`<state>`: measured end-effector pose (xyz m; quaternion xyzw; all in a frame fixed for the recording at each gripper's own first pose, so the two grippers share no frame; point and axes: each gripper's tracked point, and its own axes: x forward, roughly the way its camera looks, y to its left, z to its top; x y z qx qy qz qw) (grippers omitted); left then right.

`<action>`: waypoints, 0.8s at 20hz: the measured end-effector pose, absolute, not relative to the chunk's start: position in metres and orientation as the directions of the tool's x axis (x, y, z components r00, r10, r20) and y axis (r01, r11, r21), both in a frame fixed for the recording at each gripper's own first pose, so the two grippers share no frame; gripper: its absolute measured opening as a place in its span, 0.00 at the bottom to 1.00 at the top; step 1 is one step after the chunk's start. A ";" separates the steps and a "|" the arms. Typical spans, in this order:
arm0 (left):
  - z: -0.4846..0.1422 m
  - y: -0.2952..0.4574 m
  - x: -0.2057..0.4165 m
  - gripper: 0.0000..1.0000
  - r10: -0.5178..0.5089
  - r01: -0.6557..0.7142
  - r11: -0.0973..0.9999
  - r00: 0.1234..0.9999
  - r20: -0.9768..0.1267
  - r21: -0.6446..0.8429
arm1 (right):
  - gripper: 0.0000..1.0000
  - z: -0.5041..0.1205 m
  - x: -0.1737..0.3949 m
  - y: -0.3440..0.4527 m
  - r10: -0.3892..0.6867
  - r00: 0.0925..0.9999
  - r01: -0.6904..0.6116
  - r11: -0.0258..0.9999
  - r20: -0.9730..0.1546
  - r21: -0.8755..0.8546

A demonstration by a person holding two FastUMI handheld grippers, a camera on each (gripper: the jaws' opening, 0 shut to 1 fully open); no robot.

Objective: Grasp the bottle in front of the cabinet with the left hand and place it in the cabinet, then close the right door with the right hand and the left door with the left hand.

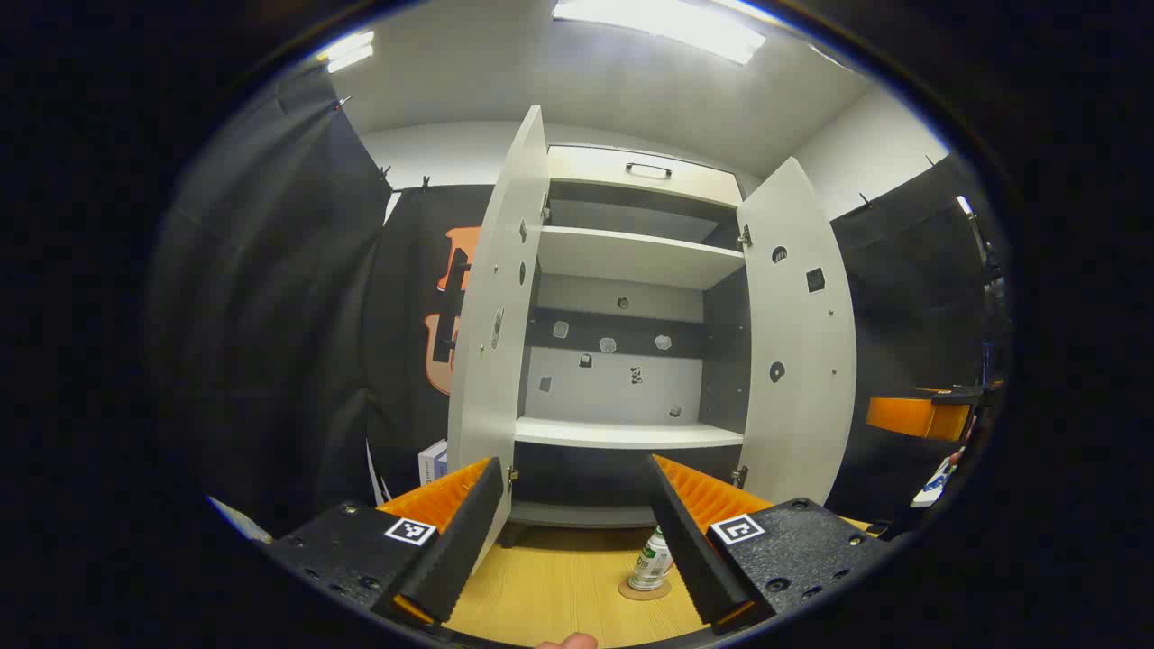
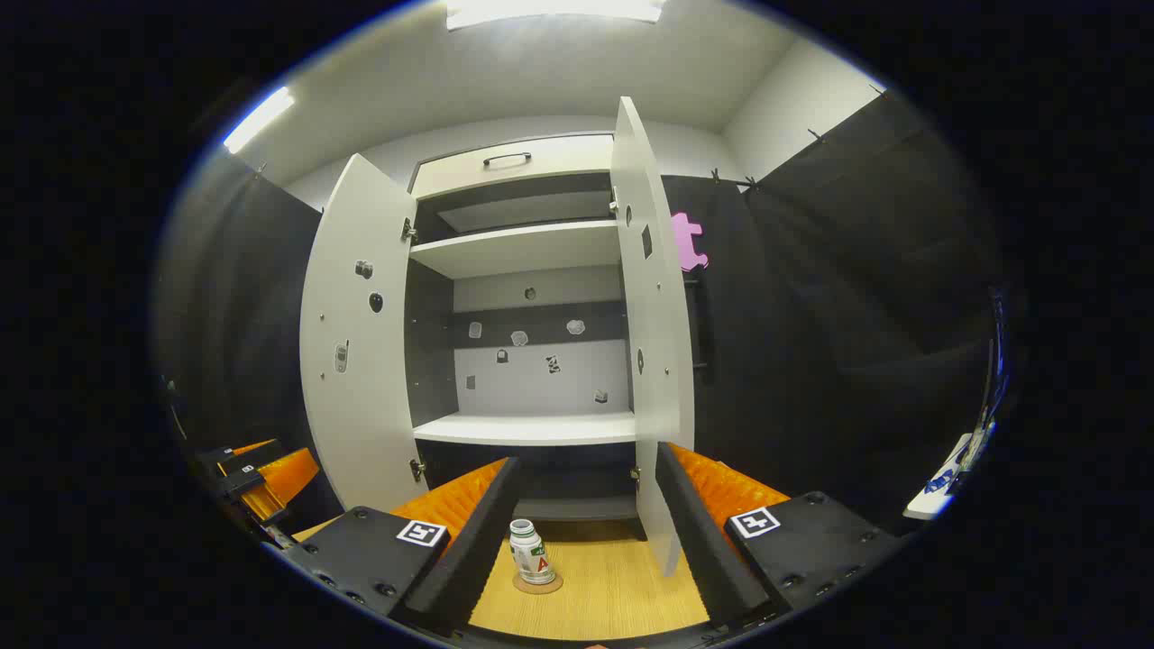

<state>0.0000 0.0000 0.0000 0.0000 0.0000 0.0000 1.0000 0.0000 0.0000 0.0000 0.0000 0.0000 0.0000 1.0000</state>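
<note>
Nearest in the left gripper view, the left gripper has its fingers spread wide over the wooden tabletop, nothing between them. Just beyond, the bottle stands upright on a round coaster, tucked beside the inner edge of the right-hand finger, not held. A fingertip of the person peeks in at the very bottom edge.

Over in the right gripper view, the right gripper is also spread open and holds nothing. The bottle sits ahead of it, close to its left finger, on the tabletop in front of the cabinet.

Farther back, the cabinet stands with both doors swung open: the left door and the right door flank bare white shelves. The lower shelf carries nothing visible, and small stickers dot the back panel. A drawer with a dark handle tops the cabinet. At the far right of the left gripper view, the other gripper shows near the edge.
</note>
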 end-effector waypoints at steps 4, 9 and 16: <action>0.002 0.001 -0.001 0.96 0.002 -0.002 1.000 1.000 0.007 0.003 | 0.98 0.003 0.003 0.002 0.004 1.000 -0.004 1.000 0.004 0.003; 0.001 0.007 -0.001 0.96 0.013 -0.013 1.000 1.000 0.004 -0.001 | 0.98 0.005 0.005 0.006 0.010 1.000 -0.010 1.000 0.009 -0.005; 0.003 0.011 0.002 0.96 0.018 -0.018 1.000 1.000 0.008 0.002 | 0.98 0.005 0.008 0.010 0.015 1.000 -0.015 1.000 0.009 -0.004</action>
